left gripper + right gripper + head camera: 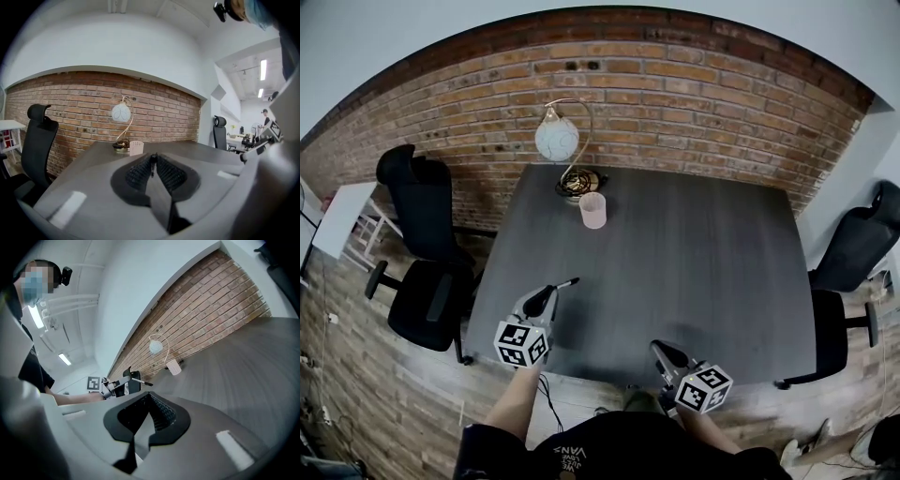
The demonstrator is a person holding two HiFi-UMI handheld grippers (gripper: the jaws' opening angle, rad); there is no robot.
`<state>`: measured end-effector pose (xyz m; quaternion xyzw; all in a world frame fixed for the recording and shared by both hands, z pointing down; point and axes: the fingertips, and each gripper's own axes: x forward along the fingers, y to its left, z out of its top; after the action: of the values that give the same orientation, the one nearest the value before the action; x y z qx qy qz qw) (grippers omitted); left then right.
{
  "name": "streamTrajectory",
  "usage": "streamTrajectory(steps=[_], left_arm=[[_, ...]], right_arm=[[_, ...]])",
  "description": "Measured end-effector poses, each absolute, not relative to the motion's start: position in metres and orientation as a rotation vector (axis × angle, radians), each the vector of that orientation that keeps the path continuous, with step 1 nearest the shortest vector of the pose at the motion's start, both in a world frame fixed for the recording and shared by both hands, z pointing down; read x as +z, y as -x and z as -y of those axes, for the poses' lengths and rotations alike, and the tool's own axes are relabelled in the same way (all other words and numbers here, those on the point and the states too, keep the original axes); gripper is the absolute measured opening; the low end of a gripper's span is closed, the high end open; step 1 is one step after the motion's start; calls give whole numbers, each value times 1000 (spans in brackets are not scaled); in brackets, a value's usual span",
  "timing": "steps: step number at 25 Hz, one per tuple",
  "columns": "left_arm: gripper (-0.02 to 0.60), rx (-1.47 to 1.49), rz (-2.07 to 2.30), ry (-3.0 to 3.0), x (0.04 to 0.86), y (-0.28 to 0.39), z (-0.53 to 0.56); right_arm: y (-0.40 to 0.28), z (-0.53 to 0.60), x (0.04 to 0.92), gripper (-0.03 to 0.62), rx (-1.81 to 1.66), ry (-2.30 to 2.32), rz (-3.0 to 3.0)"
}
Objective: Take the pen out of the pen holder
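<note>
L tongs (551, 291) clamp 1 pen (568, 282), R tongs (659, 349) closed & empty; 1 pen holder (592, 210), 1 lamp (558, 139) on table (703, 262)

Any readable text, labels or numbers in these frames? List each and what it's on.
Nothing reads cleanly.
Shirt: white print, upside down, too blurred to quote.
Pen holder: faint marks, too small to read.
Marker cubes: black-and-white square patterns only, no words.
</note>
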<state>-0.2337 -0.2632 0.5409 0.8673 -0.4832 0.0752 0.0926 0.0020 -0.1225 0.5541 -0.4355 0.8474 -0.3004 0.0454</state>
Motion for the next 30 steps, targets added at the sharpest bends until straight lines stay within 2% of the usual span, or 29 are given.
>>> streamTrajectory(steps=[19,30], left_arm=[[87,69,1446,-2503,536,255,149],[87,76,1485,-2417,553,280,82]], right_arm=[[27,76,555,3,-900,1313,-2611],[46,55,565,3,-928,1282,-2640]])
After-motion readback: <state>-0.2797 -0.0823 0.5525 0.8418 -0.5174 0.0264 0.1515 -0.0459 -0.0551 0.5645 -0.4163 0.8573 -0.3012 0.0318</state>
